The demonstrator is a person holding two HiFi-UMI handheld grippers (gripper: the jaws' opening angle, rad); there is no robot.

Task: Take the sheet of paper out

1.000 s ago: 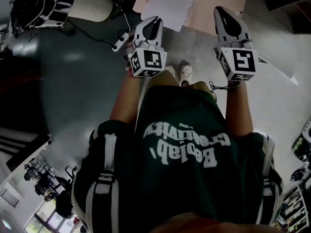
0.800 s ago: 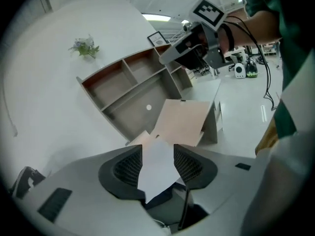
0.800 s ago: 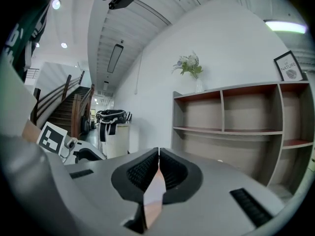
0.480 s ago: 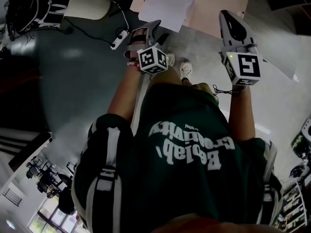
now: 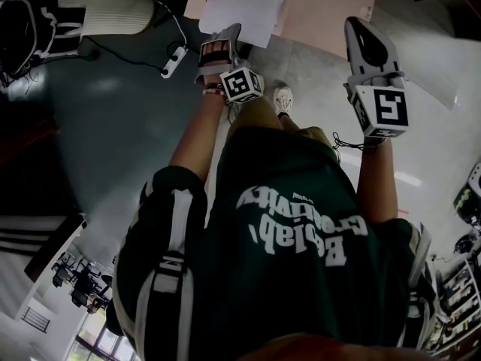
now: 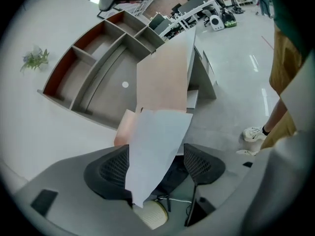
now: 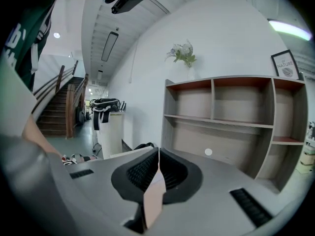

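A white sheet of paper [image 5: 244, 6] sticks out of a pinkish folder [image 5: 331, 13] held up in front of me. In the left gripper view the sheet [image 6: 155, 146] hangs down from the folder [image 6: 165, 82] into the gap of my left gripper [image 6: 155, 162]. Its jaws have just been opening and now stand wide, with the sheet's lower corner loose between the pads [image 6: 114, 168]. My left gripper [image 5: 216, 45] sits just below the sheet. My right gripper [image 5: 364, 40] is shut on the folder's edge [image 7: 153, 195], which runs thin between its pads [image 7: 158, 168].
A wooden shelf unit [image 7: 236, 112] stands ahead against a white wall, with a plant [image 7: 183, 53] on top. On the floor lie a white ribbed cylinder [image 5: 113, 10], a power strip with cable [image 5: 171, 59] and a white board [image 5: 436, 89]. My shoes [image 5: 283, 98] show below.
My left gripper has sunk away from the head camera and rolled, and its jaws went from shut at the sheet's lower edge to wide open. The right gripper dropped slightly, still shut on the folder.
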